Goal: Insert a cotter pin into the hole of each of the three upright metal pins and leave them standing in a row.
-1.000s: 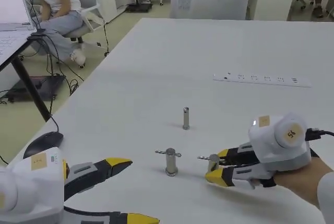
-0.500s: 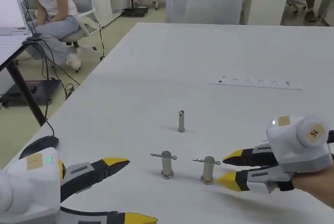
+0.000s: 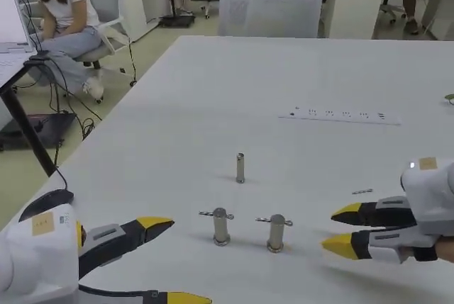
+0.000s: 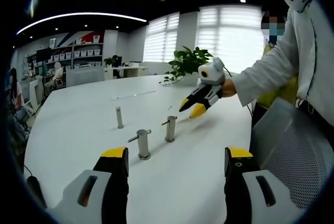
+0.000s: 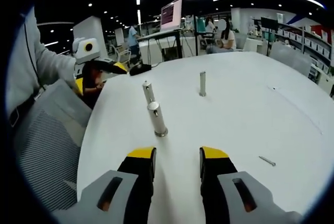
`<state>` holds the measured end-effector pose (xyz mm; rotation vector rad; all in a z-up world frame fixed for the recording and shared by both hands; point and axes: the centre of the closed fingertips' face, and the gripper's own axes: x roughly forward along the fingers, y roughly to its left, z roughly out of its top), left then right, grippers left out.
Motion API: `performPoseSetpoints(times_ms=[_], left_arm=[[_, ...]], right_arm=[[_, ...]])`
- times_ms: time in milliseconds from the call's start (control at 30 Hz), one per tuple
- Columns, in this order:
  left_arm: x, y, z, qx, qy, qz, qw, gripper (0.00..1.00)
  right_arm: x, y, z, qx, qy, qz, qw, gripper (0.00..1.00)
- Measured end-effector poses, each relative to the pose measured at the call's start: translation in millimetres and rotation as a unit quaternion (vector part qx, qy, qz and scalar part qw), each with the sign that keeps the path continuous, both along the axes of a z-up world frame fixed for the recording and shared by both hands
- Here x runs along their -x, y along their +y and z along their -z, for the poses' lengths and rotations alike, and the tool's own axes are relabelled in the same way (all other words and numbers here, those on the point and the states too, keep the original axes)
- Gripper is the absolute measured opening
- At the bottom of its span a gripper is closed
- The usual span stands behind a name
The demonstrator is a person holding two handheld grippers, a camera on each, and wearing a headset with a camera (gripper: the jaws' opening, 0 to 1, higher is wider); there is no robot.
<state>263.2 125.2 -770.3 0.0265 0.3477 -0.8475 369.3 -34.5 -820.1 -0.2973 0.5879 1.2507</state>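
Head view: a spare cotter pin lies just off the right gripper's tips, and one upright pin is still bare.

On the white table [image 3: 213, 91], the left gripper [image 3: 188, 261] sits low at the near-left corner, well apart from the work, with its jaws spread wide and nothing in them. The right gripper [image 3: 330, 229] hovers just right of the pins, its jaws parted and empty. The near-left pin [image 3: 221, 226] and near-right pin [image 3: 276, 233] each carry one of the fitted cotter pins [image 3: 207, 213] crosswise through the top. The far pin [image 3: 240, 168] stands bare behind them. The spare cotter pin [image 3: 362, 191] lies flat just beyond the right gripper's tips, on the side away from the person, with its long axis roughly across the view. In the right gripper view it lies to the right of the jaws [image 5: 267, 161]. The right gripper is much the nearer and would likely need to swing that way to close across the pin's length.
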Motion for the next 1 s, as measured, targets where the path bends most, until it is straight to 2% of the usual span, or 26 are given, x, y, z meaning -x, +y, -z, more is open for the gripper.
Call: performPoseSetpoints(times_ms=[233,400,633,1000], left_arm=[[-1.2,-1.1,-0.4,0.002,-0.001,0.0,1.0,0.75],[-2.6,-0.4,0.9,0.003,0.0,0.001,1.0,0.75],[-2.1,4.4,4.1,0.005,0.004,-0.005,1.0,0.75],[-0.8,10.4,5.2,0.006,0.005,-0.011,0.9999,0.74]], right_arm=[[-22.3,4.6,-13.0,-0.003,-0.01,0.008,0.9999,0.35],[-42.5,15.2,-20.6,-0.007,-0.013,0.015,0.9998,0.35],[-65.4,38.4,-25.9,0.0,-0.019,0.005,0.9998,0.35],[-82.3,87.4,-31.5,-0.01,-0.023,-0.019,0.9995,0.35]])
